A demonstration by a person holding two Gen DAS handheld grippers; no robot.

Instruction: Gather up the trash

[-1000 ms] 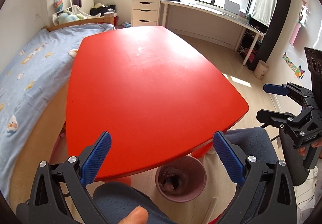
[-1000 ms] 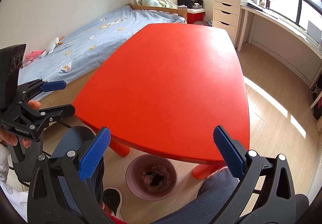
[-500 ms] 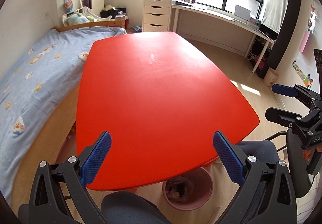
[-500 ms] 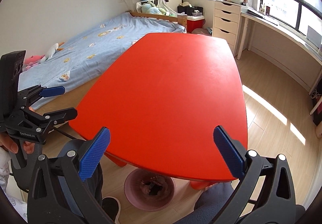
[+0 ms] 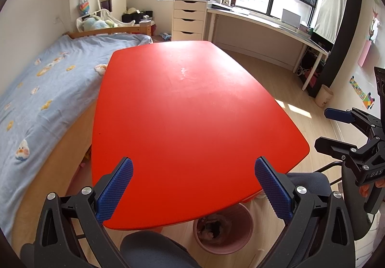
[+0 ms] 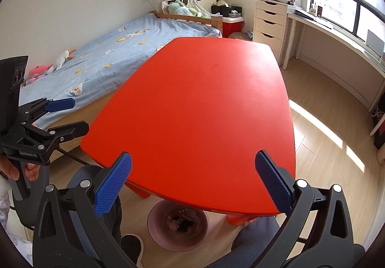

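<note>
A pink trash bin (image 5: 223,229) with scraps inside stands on the floor under the near edge of the red table (image 5: 187,109); it also shows in the right wrist view (image 6: 178,227). My left gripper (image 5: 192,186) is open and empty above the table's near edge. My right gripper (image 6: 193,183) is open and empty too. Each gripper appears in the other's view: the right one (image 5: 336,130) at the far right, the left one (image 6: 65,116) at the far left. The red table top (image 6: 204,104) is bare.
A bed with a blue cover (image 5: 41,89) runs along the table's left side. A white drawer unit (image 5: 190,20) and a long desk (image 5: 264,24) stand under the windows. Wood floor (image 6: 332,147) lies to the right. My knees in dark trousers (image 5: 154,251) are below.
Both grippers have risen and tilted up, so the table sits lower in view and the bin is partly hidden under its edge. Both stay open and empty.
</note>
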